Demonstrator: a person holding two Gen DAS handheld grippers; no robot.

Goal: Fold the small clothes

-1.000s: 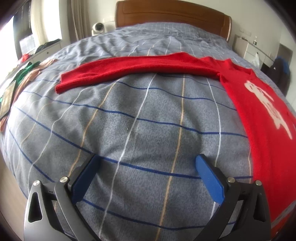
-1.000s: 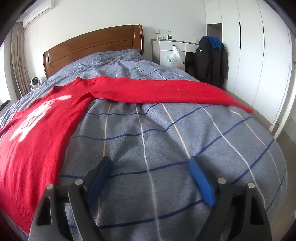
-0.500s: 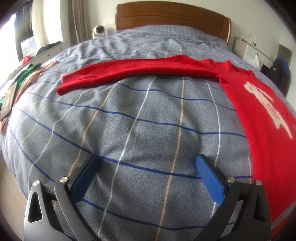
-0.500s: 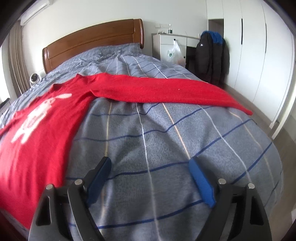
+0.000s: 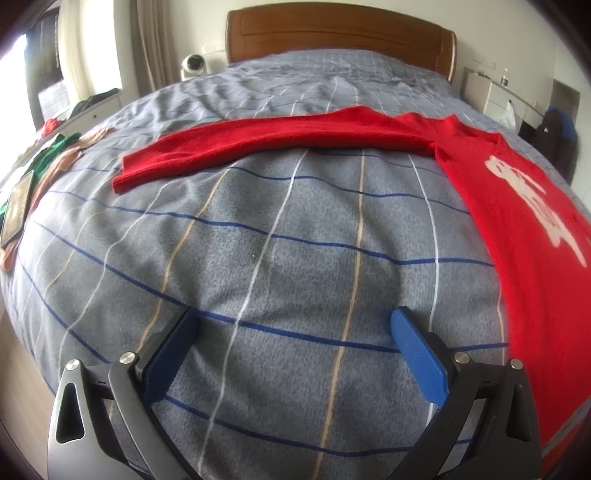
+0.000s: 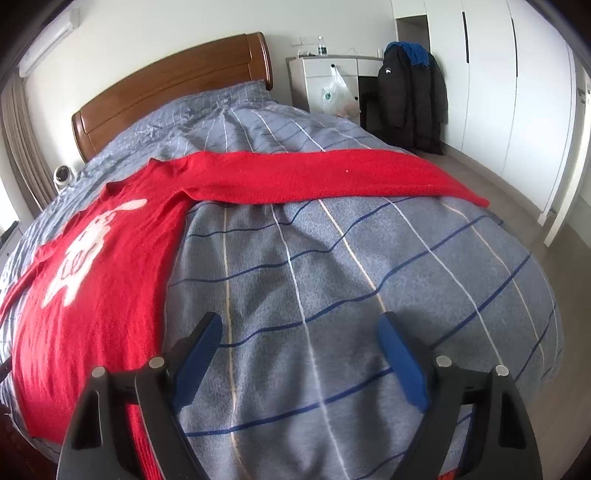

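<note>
A red long-sleeved sweater [image 5: 524,236] with a white print lies flat on the grey checked bedcover [image 5: 280,240]. In the left wrist view its left sleeve [image 5: 258,142] stretches out to the left, far ahead of my open, empty left gripper [image 5: 295,325]. In the right wrist view the sweater body [image 6: 96,266] lies to the left and the other sleeve [image 6: 332,177] reaches to the right. My right gripper [image 6: 299,328] is open and empty, above bare bedcover beside the sweater's edge.
A wooden headboard [image 5: 340,33] stands at the far end. Other clothes [image 5: 55,158] and a flat framed object [image 5: 16,206] lie at the bed's left edge. A white dresser [image 6: 325,81], a hanging black coat [image 6: 410,99] and white wardrobes [image 6: 517,85] stand to the right.
Both grippers have stayed open. The right view has shifted a little, bringing more of the sweater's body and the floor on the right into sight. The sweater has not moved.
</note>
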